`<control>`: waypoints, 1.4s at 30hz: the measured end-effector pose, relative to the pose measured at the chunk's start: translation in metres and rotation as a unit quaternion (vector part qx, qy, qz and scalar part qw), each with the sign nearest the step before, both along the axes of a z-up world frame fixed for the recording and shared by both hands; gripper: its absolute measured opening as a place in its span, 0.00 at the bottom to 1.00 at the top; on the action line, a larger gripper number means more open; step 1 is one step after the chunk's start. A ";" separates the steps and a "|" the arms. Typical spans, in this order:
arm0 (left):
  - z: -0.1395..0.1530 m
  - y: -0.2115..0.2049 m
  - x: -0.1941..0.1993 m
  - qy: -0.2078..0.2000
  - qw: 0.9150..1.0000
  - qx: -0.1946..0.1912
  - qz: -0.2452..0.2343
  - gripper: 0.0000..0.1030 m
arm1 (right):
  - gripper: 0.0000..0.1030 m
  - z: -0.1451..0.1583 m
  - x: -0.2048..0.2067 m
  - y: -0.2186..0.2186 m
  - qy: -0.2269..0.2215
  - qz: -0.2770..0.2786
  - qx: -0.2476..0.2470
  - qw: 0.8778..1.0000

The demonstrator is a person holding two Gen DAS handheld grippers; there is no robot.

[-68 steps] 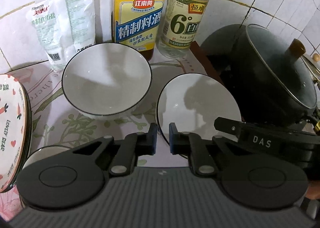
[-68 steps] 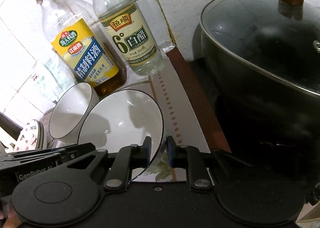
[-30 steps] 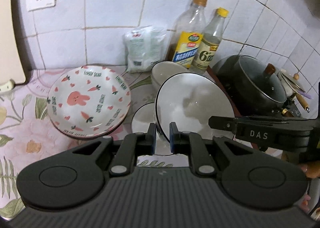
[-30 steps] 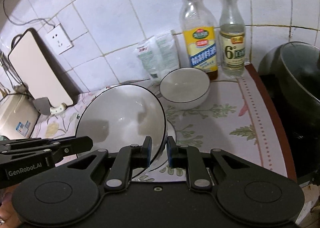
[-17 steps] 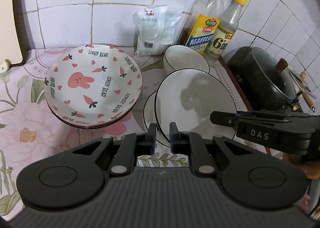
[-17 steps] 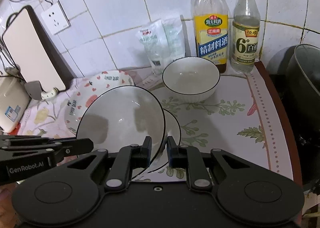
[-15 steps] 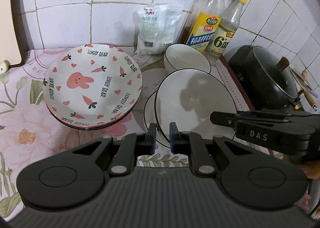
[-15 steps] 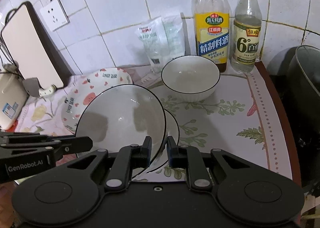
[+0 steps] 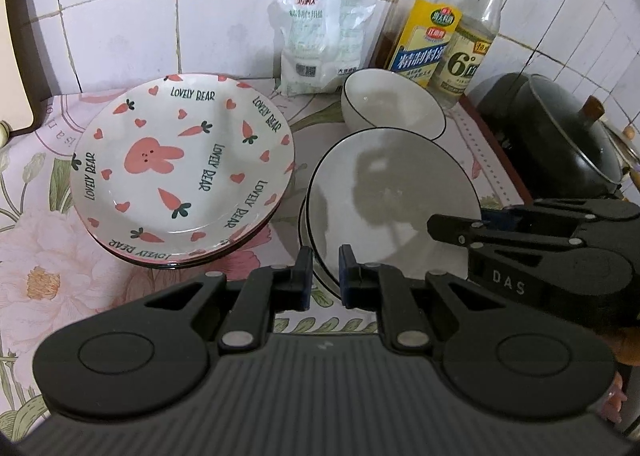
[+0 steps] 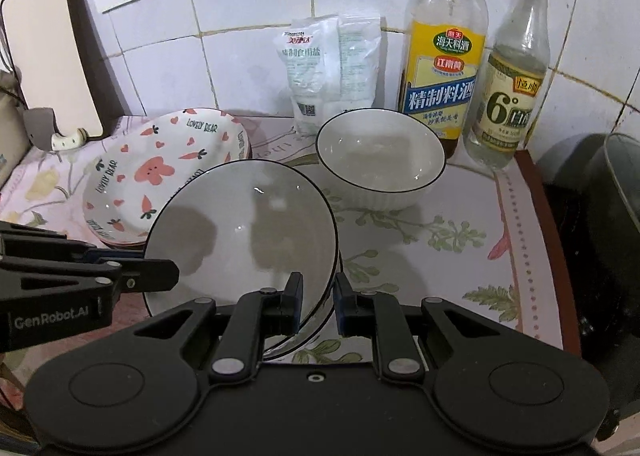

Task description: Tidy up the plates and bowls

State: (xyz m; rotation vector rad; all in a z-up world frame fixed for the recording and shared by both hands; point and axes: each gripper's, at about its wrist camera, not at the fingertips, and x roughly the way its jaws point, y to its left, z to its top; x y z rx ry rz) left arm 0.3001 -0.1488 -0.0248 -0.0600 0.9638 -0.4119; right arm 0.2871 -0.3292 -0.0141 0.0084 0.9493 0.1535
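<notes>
Both grippers hold one white bowl with a thin black rim (image 9: 394, 191) (image 10: 244, 232). My left gripper (image 9: 325, 276) is shut on its left rim, my right gripper (image 10: 316, 302) on its right rim. The held bowl sits low over another like bowl (image 9: 308, 244) (image 10: 304, 340) on the counter; contact cannot be told. A second white bowl (image 9: 392, 105) (image 10: 380, 155) stands behind, by the bottles. A stack of rabbit-and-carrot plates (image 9: 180, 171) (image 10: 160, 175) lies to the left.
A cooking-wine bottle (image 10: 442, 51), a vinegar bottle (image 10: 508, 83) and salt bags (image 10: 328, 67) stand along the tiled wall. A black lidded pot (image 9: 560, 139) sits on the stove at right. A cutting board (image 10: 52, 47) leans at far left.
Both grippers have carried the held bowl lower and a little forward, closer over the bowl beneath. Both grips are unchanged.
</notes>
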 end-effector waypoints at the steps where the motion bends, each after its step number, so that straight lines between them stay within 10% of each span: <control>1: -0.001 -0.001 0.001 0.004 1.000 0.000 -0.001 0.12 | 0.19 -0.001 0.000 0.000 -0.001 0.002 -0.005 1.000; 21: 0.035 0.011 -0.038 -0.022 0.999 -0.014 -0.031 0.31 | 0.23 0.047 -0.041 -0.020 -0.059 0.026 0.023 0.998; 42: 0.105 0.005 -0.073 -0.066 0.993 0.002 -0.096 0.49 | 0.62 0.111 -0.080 -0.055 -0.112 0.060 0.025 0.992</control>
